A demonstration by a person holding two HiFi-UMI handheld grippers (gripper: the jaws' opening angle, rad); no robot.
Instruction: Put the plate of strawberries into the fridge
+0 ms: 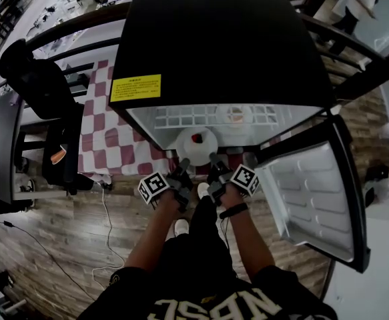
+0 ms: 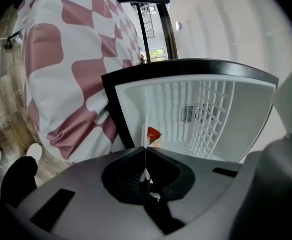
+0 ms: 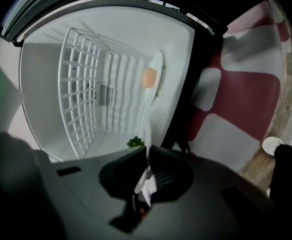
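The black fridge point(image 1: 227, 45) fills the upper centre of the head view. Its white inside shows at the middle of the frame, with a wire shelf point(image 1: 201, 117) across it. Its door point(image 1: 314, 192) stands swung open toward the lower right. A red-and-white checked cloth point(image 1: 114, 139) hangs at centre left, just beside the fridge.

The white plate point(image 1: 184, 147) sits at the mouth of the fridge, below the wire shelf, and I hold it between my two grippers. My left gripper point(image 2: 146, 151) is pressed together on the thin rim of the plate, which I see edge-on as a white line between the jaws. My right gripper point(image 3: 148, 151) pinches the rim on the opposite side in the same way. One red strawberry point(image 1: 195, 139) lies on the plate, near its middle.
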